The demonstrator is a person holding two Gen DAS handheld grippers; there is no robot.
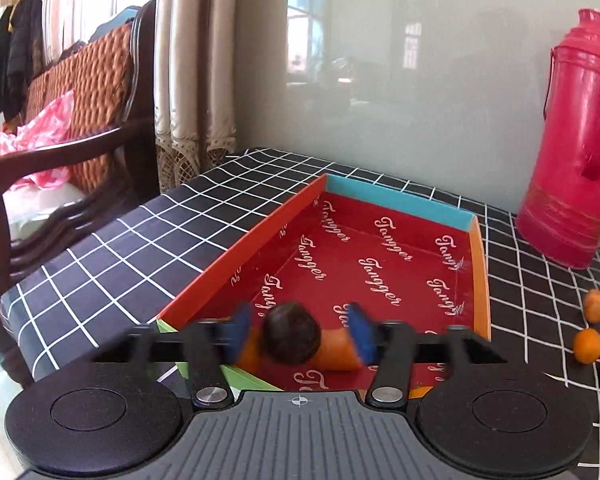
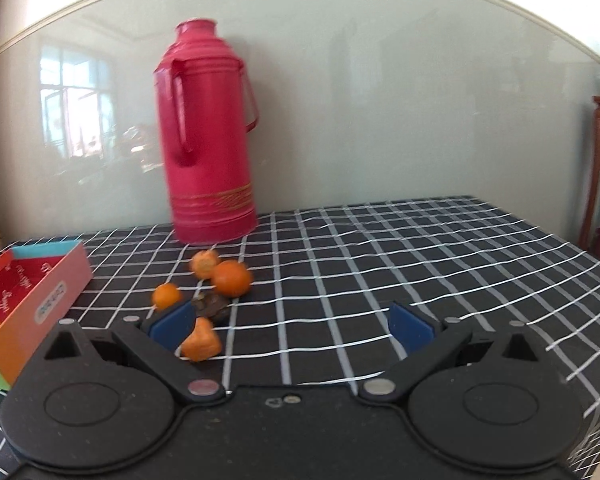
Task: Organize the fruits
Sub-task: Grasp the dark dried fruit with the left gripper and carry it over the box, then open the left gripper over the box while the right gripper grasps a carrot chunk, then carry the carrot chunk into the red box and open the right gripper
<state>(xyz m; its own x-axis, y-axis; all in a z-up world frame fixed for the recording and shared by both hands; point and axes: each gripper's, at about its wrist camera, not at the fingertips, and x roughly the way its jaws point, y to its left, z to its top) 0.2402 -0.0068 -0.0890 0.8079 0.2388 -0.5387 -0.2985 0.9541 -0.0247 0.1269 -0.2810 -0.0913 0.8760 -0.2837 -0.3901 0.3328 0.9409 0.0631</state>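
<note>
Left gripper (image 1: 298, 330): jaws parted, a dark round fruit (image 1: 291, 338) lying between the blue pads with a gap showing on both sides, so not clamped (blur makes contact hard to rule out entirely). The fruit sits at the near end of the red box (image 1: 236, 246), beside an orange piece (image 1: 334, 350) on the box floor. Judged: drop-off stage.

Right gripper (image 2: 292, 326): jaws wide apart, holding nothing. The loose fruits (image 2: 231, 278) lie ahead and to its left on the checked tablecloth (image 2: 420, 248); a pear-shaped orange piece (image 2: 201, 342) is just beside the left pad, outside the gap. The right hand is nearer the pile.

The box's near wall stands left of the pile, the pink thermos (image 2: 206, 140) behind it; open cloth to the right.
</note>
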